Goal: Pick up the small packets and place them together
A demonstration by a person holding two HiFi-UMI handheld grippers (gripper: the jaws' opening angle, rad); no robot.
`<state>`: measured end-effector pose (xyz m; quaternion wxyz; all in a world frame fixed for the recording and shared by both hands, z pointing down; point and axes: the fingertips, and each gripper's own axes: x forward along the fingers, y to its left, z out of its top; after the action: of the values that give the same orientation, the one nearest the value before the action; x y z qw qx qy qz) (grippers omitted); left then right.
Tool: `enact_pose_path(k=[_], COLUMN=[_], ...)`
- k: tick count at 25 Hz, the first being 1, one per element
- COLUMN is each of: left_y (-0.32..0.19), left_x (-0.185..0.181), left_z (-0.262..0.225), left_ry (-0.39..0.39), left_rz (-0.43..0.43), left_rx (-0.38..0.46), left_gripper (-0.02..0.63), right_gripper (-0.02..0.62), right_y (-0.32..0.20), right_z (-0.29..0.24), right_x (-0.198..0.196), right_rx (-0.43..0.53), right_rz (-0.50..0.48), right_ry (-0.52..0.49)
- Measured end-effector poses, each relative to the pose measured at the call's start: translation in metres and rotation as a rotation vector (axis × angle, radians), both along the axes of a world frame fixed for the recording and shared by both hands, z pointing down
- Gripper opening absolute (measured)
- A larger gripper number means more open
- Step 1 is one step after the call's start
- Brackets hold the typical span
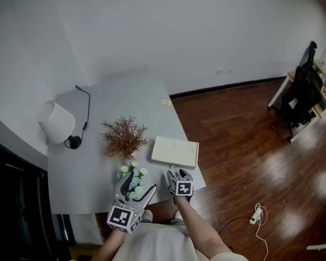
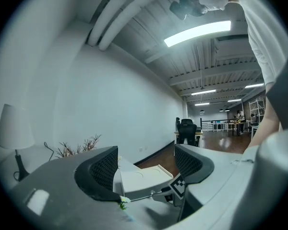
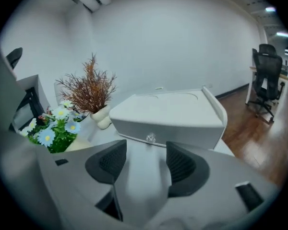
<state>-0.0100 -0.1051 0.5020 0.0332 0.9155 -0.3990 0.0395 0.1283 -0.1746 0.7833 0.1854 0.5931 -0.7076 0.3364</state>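
Small packet (image 1: 166, 102) lying at the far edge of the tabletop (image 1: 125, 97), beyond the white box (image 1: 175, 152); left hand-held gripper (image 1: 137, 182), jaws wide apart, and right hand-held gripper (image 1: 178, 172), jaws partly apart, both empty, near the front edge.

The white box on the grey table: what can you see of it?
A flat, rectangular white box, plastic-looking, with rounded edges. A small clear knob sits on its front face, and two faint circles mark the top. It lies near the edge of the grey table, beside a dried brown plant. The right gripper points at it, just short of touching.
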Motion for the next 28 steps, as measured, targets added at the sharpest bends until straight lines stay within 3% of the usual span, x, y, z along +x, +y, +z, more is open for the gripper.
enact_pose_path(k=[4, 5, 6, 12, 15, 19, 24, 28], left_y=[-0.007, -0.008, -0.009, -0.015, -0.015, -0.017, -0.022, -0.022], left_x=[-0.009, -0.012, -0.014, -0.029, -0.038, -0.048, -0.051, -0.049], left_z=[0.002, 0.001, 0.0, 0.004, 0.003, -0.004, -0.001, 0.003], left_ry=[0.016, 0.025, 0.032, 0.039, 0.076, 0.154, 0.176, 0.182], left_rz=[-0.037, -0.047, -0.056, -0.094, -0.109, -0.126, -0.126, -0.12], left_rx=[-0.023, -0.026, -0.028, -0.039, -0.053, -0.07, -0.079, -0.082], left_gripper=[0.353, 0.353, 0.353, 0.353, 0.353, 0.353, 0.353, 0.353], right_gripper=[0.251, 0.198, 0.189, 0.187, 0.098, 0.067, 0.064, 0.064], right_y=[-0.007, -0.009, -0.01, -0.025, -0.024, -0.024, -0.02, 0.012], right_z=[0.016, 0.017, 0.018, 0.02, 0.023, 0.025, 0.021, 0.017], right_x=[-0.005, -0.007, -0.008, -0.003, 0.004, 0.006, 0.005, -0.009], right_rx=[-0.049, -0.056, -0.062, -0.089, -0.122, -0.162, -0.157, -0.177], right_rz=[0.032, 0.032, 0.03, 0.076, 0.129, 0.175, 0.13, 0.072], right_ry=[-0.03, -0.032, -0.029, -0.02, -0.045, -0.133, -0.123, -0.12])
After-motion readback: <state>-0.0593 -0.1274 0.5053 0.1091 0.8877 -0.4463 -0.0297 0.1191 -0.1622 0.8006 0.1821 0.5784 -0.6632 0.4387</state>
